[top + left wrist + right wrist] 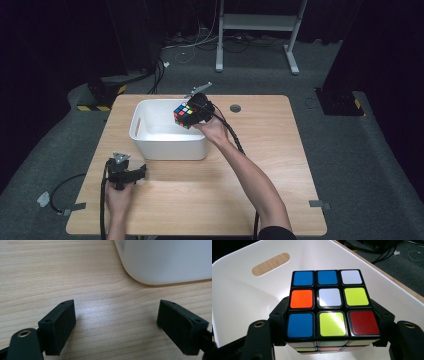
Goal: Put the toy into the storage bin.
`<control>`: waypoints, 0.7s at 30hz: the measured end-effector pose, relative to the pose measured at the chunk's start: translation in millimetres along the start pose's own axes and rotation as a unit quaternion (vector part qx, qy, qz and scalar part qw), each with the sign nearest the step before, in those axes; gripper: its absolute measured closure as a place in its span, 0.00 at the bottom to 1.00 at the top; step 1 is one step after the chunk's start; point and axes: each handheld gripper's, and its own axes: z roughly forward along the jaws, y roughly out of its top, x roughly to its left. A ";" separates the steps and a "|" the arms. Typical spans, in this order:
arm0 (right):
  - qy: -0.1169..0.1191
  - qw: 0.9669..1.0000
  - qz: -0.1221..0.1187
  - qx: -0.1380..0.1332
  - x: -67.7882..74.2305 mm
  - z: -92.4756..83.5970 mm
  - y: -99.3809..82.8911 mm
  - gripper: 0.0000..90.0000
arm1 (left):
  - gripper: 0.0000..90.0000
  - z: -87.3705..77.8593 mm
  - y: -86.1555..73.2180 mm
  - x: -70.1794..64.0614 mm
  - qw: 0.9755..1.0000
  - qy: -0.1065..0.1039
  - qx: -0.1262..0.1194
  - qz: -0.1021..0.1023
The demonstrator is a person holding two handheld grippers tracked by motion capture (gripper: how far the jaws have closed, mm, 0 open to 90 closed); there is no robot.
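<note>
The high view looks forward and down from above the person's side, taking in the whole counter (200,190) and the white bin (167,131) near its far middle. The left gripper view sits low and close over the wood just beside the bin's (165,260) rounded outer corner. The right gripper view looks from close above into the bin (242,297), a landmark shared by all three.

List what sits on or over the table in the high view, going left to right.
Left claw on the wood, open → white bin → puzzle cube, clamped in the right claw above the bin → round hole in the tabletop.
</note>
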 end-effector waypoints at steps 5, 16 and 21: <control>0.001 1.000 -0.002 0.001 0.3 0.4 -1.9 0.37 | 0.17 0.0 0.0 0.0 1.000 0.000 0.000 0.000; 0.001 1.000 -0.004 -0.003 4.0 -2.2 -5.4 0.37 | 0.17 0.0 0.0 -0.2 1.000 0.002 0.000 0.002; 0.002 1.000 -0.010 -0.004 3.0 -3.6 -6.9 0.37 | 0.17 0.0 0.0 -0.2 1.000 0.002 0.000 0.002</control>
